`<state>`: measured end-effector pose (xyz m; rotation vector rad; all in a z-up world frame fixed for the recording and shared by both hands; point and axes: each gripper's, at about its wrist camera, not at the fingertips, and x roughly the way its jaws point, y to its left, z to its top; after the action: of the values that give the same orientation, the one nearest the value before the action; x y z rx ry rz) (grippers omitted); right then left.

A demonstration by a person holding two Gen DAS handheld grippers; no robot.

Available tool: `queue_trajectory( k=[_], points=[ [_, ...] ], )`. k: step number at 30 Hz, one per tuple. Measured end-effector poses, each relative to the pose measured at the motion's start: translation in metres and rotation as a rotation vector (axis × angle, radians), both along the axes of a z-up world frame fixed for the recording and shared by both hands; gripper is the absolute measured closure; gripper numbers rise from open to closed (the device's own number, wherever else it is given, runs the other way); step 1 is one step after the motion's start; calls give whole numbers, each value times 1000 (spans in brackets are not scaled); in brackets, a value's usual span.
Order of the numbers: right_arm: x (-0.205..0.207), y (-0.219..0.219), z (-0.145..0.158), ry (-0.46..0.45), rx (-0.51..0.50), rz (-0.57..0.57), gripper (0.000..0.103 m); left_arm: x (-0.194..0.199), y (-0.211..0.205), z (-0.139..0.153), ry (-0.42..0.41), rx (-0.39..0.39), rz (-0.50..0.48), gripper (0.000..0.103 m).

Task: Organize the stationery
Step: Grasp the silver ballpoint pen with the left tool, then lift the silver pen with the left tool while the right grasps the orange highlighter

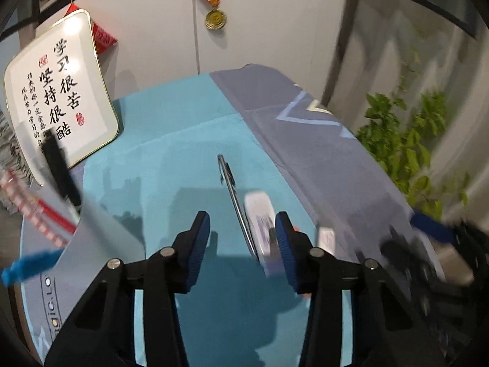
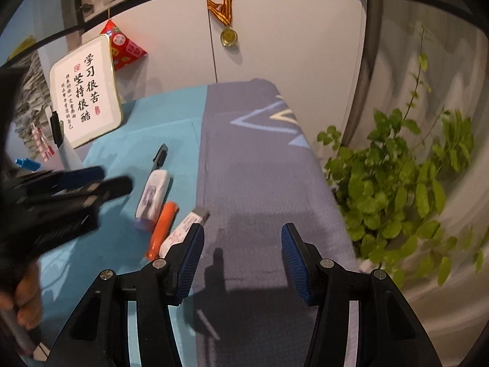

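Stationery sits in a loose bunch on the teal-and-grey mat of the bench: a white correction tape, an orange marker, a white glue stick and a black pen. Left gripper has its jaws apart and nothing clamped, with the correction tape just inside its right finger and the pen ahead of it. Right gripper is open and empty too, over grey mat, with the glue stick right beside its left fingertip and the rest ahead-left.

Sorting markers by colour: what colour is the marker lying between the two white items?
Orange marker, clearest in the right wrist view.
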<state>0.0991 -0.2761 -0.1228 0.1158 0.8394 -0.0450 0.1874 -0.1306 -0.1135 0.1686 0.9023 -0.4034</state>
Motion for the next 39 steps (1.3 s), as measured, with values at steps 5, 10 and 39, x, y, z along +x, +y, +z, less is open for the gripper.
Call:
queue_trajectory(
  k=[5,10,39],
  points=[
    [0,15,-2,-15,0,85,49,39,-9,-10,28,26,90,70],
    [3,28,-5,-4,-24,132,49,60,-15,-26,74,71,125,71],
    [56,53,-11,103,42,149,68,-33,49,-31,97,3,-50,94]
  ],
)
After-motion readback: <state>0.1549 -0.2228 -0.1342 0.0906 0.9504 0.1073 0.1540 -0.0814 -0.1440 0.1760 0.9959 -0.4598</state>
